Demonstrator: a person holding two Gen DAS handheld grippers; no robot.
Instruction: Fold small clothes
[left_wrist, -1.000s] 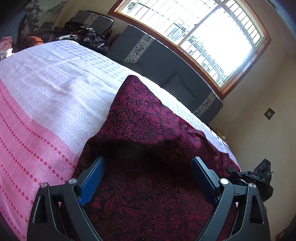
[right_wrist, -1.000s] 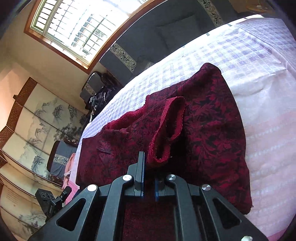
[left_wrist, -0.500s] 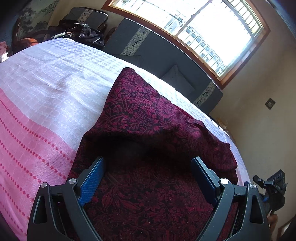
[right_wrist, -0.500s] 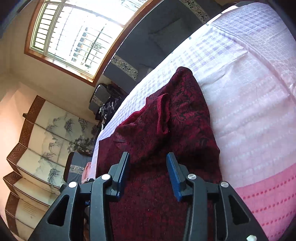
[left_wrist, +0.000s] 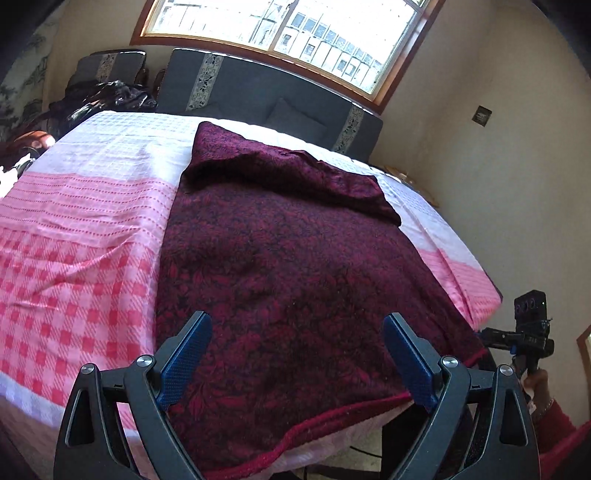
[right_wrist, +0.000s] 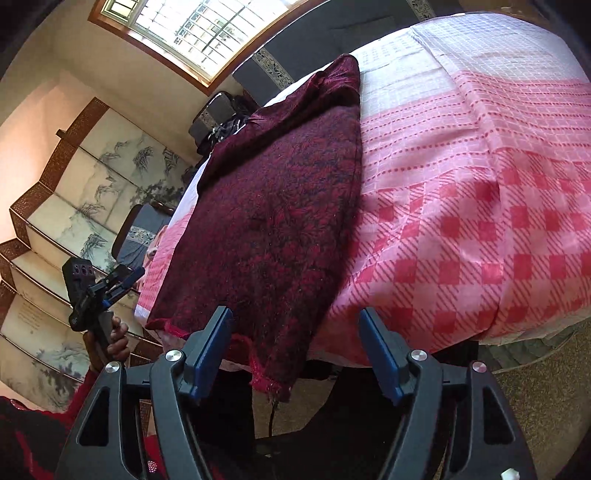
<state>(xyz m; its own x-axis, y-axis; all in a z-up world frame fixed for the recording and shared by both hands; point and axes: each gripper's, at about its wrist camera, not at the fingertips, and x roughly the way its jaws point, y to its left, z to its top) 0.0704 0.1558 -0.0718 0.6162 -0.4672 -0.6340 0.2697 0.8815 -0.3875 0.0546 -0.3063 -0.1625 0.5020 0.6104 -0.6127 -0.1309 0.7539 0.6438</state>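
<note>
Both of my tongs hang released over the near end of the table, gripping nothing: the left gripper (left_wrist: 297, 354) has its blue pads (left_wrist: 186, 354) spread wide above the dark red floral garment (left_wrist: 288, 266), and the right gripper (right_wrist: 295, 354) gapes just off the near right corner of the same cloth (right_wrist: 273, 221). That garment lies lengthwise on the pink checked tablecloth (left_wrist: 74, 258), its far part already doubled back in a fold (left_wrist: 280, 173), its near hem (left_wrist: 332, 417) drooping a little over the table edge. As I judge it, the next fold wants the two near corners pinched together, so I should bring each tong low onto the hem, one at each corner, bite only the cloth I mean to lift and not the tablecloth beneath, then carry both corners level toward the far end so the edges meet square. The loose red thread (right_wrist: 273, 391) at the right corner could snag a finger, so I would grip slightly inboard of it. Compared with a second ago, my right tong, then clenched on a raised flap of the cloth, has let go and drawn back toward me; half a second ago it was only partly opened. My left tong has also backed off and risen, so the whole garment now shows, lying flatter.
</note>
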